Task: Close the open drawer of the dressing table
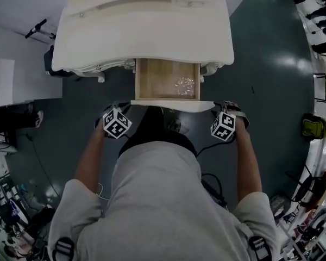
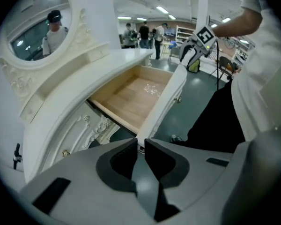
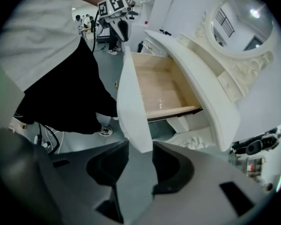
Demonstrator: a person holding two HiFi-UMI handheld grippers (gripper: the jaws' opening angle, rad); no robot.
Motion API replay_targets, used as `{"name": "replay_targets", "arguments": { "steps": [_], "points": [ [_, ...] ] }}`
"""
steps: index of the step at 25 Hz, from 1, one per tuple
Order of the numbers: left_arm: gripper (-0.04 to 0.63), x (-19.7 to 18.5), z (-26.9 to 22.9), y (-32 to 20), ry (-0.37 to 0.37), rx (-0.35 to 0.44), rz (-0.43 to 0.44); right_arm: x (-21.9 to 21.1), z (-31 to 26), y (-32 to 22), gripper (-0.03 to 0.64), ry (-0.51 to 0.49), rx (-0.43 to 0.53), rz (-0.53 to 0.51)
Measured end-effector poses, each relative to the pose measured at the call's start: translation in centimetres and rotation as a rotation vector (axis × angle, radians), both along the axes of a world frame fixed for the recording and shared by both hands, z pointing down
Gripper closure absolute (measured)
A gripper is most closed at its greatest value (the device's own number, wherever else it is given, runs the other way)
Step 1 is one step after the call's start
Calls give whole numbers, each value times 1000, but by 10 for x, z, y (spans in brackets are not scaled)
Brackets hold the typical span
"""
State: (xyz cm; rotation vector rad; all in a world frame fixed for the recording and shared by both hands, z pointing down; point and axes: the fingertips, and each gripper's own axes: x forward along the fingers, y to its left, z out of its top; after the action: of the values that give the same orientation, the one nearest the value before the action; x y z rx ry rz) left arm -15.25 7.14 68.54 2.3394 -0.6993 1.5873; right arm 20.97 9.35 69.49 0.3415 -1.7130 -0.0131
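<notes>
The drawer stands pulled well out of the desk, at centre frame in the head view, its white front panel nearest the person. The left tongs sit at the panel's left end, drawn almost together with only a slit between them and nothing clamped. The right tongs are spread wide and straddle the panel's right end corner; we cannot tell whether the pads bear on it.

Risks, as we judge them:
- A push from one end alone could rack the drawer in its runners and jam it.
- The nearly closed left tips could slip off the curved panel.
- The right tongs, astride the panel, could get pinched against the desk's frame as the gap closes.
- A small glittering item on the drawer floor might slide; we cannot identify it.

The person's torso fills the lower head view and hides the tips of both tongs there. The runners are not visible, and the oval mirror is cut off at the frame edge.
</notes>
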Motion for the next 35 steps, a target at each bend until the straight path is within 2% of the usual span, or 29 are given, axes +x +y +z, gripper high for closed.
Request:
{"name": "replay_targets", "arguments": {
  "steps": [2,3,6,8,15,25,27,35],
  "points": [
    [497,1,6,2,-30,-11,68,-1,3,-1,453,0,-12,-6],
    [479,3,9,2,-47,-13,101,-1,6,-1,451,2,-17,-9],
    [456,8,19,1,-109,9,193,0,14,-2,446,18,-30,-22],
    [449,12,24,-1,-135,23,222,1,18,-4,446,24,-31,-26],
    [468,21,33,-9,-162,62,227,0,16,-9,454,14,-18,-17],
    [476,24,33,-9,-168,83,231,4,21,-12,451,76,19,-35],
    [476,24,33,-9,-166,82,235,3,21,-14,428,87,29,-53],
    [476,22,34,-8,-160,94,220,-1,25,-9,442,73,1,-50]
  ]
}}
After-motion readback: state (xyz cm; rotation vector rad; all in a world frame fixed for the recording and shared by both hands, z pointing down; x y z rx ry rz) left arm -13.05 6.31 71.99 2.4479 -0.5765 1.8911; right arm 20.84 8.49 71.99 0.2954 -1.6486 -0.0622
